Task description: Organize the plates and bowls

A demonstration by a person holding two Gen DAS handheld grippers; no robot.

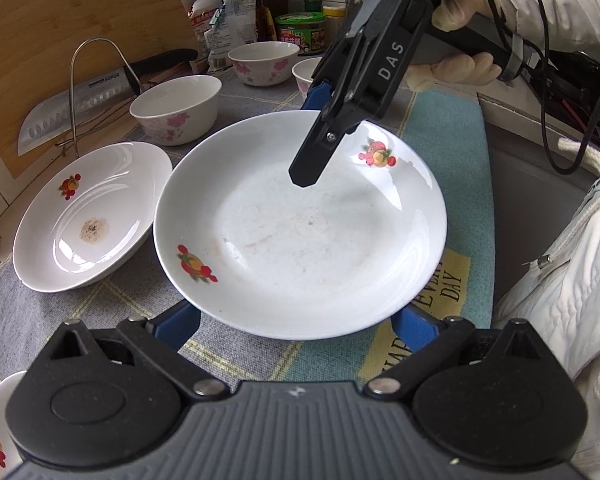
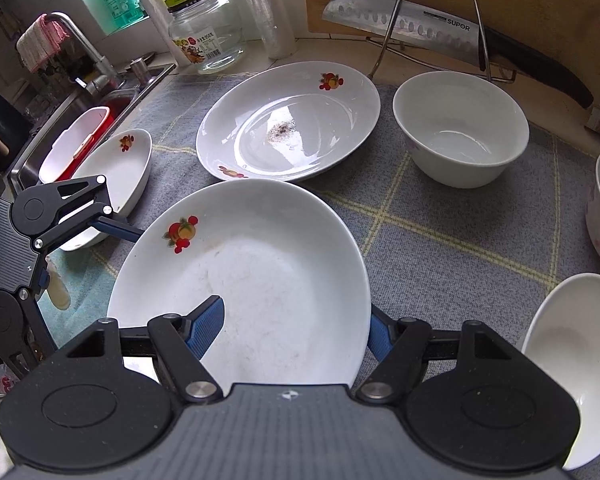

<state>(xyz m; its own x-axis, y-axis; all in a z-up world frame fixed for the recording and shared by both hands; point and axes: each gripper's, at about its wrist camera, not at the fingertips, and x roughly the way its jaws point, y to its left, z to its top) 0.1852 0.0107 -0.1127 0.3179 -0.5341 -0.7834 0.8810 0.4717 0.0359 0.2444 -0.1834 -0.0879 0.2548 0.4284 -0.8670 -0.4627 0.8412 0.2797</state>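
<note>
the right gripper (image 2: 296, 330) is clamped on the near rim of the fruit-print plate (image 2: 252, 280), one pad above, one below; the left gripper (image 1: 296, 330) stands spread at the opposite rim, its pads hidden, grip unclear. such an edge pinch could let the glazed plate tip onto the stained plate (image 2: 288, 124) just beyond the jaws.

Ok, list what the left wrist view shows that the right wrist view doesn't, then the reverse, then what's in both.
Left wrist only: a gloved hand, a white sleeve and a green-lidded jar.
Right wrist only: the faucet, a glass jar and a red and white tub by the sink.
Both: the big fruit-print plate up close, the stained plate beside it, a white bowl and the knife.
</note>
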